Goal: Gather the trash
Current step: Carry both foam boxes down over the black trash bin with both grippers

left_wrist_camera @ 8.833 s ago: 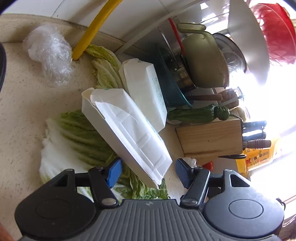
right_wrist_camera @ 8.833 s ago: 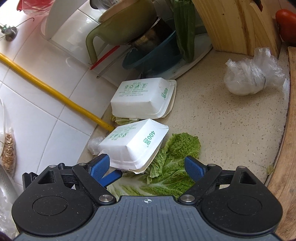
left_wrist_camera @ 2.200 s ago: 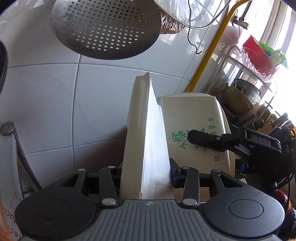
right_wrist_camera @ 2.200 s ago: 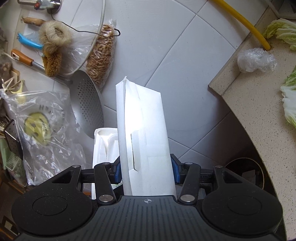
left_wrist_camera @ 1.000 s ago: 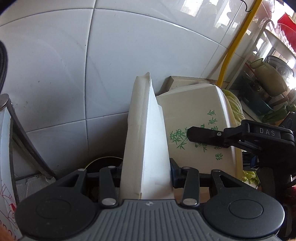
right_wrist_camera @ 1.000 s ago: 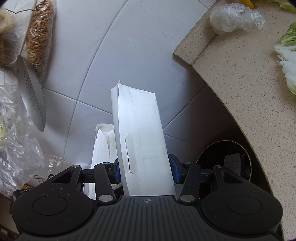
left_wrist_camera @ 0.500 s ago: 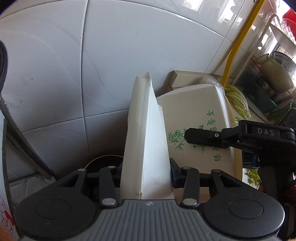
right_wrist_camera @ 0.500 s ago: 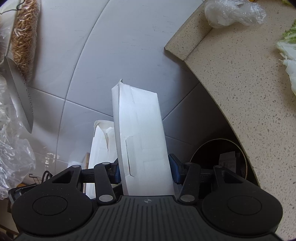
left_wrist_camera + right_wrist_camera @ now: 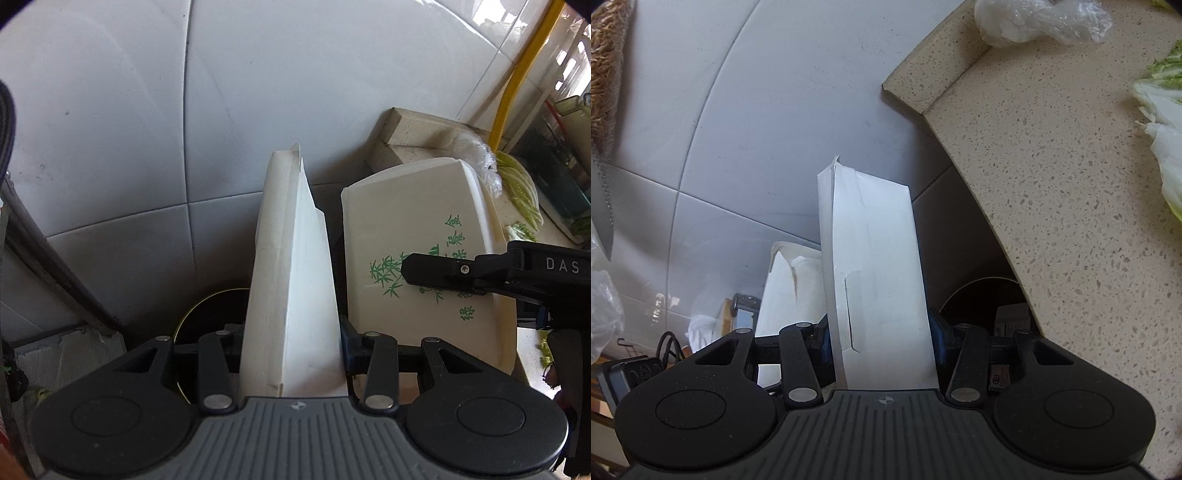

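White wall tiles fill the top of both views, and low in each frame I see the dark round mouth of a trash bin (image 9: 207,325). My left gripper (image 9: 291,343) is clamped on a white takeout box (image 9: 291,288), standing on edge at centre frame. My right gripper (image 9: 882,336) grips a second takeout box (image 9: 875,266), the one with green print at the right of the left view; its jaws have just been closing a little on it.

I judge the boxes soft, so squeezing harder could crush one or let it twist out. Both boxes sit close side by side, and they could knock together over the bin or catch its rim and tip outside.

Room is tight: the tabletop (image 9: 1052,166) edge curves down the right of the right view, close above the bin, with the wall just behind. A crumpled plastic bag (image 9: 1034,18) waits at upper right.
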`<state>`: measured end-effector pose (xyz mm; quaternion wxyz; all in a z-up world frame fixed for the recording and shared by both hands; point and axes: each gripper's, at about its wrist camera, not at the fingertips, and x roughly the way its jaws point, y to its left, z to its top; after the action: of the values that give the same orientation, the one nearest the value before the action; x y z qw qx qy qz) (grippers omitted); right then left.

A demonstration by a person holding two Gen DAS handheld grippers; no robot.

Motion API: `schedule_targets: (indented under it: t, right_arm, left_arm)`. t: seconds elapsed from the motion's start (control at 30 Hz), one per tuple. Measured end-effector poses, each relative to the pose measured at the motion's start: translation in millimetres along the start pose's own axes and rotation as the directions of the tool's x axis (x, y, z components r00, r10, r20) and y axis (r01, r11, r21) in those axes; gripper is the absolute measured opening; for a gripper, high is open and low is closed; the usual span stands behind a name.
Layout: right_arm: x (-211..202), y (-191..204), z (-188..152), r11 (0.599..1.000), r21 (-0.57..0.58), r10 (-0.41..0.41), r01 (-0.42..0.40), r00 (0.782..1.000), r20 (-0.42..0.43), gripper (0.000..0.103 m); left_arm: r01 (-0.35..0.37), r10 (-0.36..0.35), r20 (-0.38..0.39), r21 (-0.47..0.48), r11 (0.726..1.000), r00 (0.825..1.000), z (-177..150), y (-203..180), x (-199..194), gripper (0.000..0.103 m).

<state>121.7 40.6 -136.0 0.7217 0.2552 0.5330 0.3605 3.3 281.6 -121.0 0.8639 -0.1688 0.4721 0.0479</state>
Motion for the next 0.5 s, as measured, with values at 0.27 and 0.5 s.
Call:
schedule_targets:
  t: [0.27, 0.5]
  right_arm:
    - [39.9, 14.4, -1.2, 0.990, -0.099, -0.103, 0.096, 0.993, -0.061, 0.058]
    - [63.3, 30.5, -5.7, 0.961, -0.207, -0.207, 0.186, 0.974, -0.090, 0.058]
  left_arm:
    - [-0.057, 0.055, -0.047, -0.040, 0.998, 0.997, 0.7, 8.0, 19.3, 0.039]
    - [-0.092, 0.088, -0.073, -0.048, 0.995, 0.993, 2.6, 8.3, 26.0, 0.039]
